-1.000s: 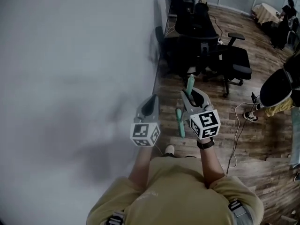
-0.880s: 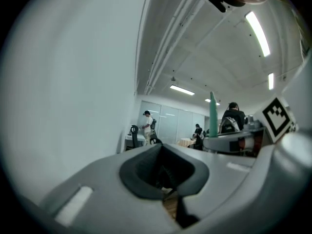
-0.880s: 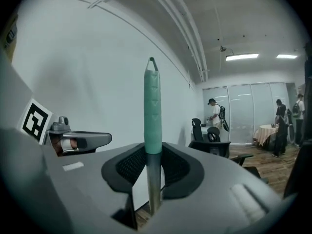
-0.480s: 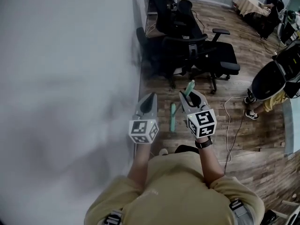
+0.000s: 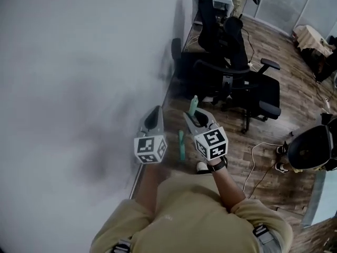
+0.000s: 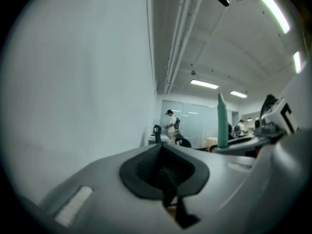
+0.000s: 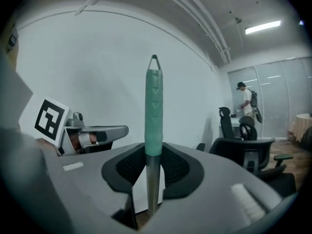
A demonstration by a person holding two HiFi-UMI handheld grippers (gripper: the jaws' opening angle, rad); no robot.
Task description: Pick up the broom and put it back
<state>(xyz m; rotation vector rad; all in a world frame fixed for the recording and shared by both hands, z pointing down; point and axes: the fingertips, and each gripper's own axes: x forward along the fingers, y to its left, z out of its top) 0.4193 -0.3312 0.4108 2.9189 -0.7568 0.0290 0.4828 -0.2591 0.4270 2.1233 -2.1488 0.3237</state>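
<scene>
1. My right gripper [image 5: 198, 116] has its jaws closed narrow on the broom [image 7: 153, 108]. The shaft stands upright between the pads, with the green grip above them and the rest hanging down towards the wooden floor [image 5: 260, 159].
2. My left gripper [image 5: 154, 116] carries nothing, and its jaws are drawn together. It rides just beside the right one, on the side nearer the white wall [image 5: 79, 88].
3. Over the last second both grippers have travelled together along the wall and dipped a little. The black office chairs [image 5: 247, 91] have shifted in the head view. My hold on the broom has not changed.
4. I judge the pick-up done and the carry under way. Putting the broom back is still to come.
5. I cannot yet make out a holder or a spot for it. I should keep the shaft upright and clear of the chairs until one shows.
</scene>
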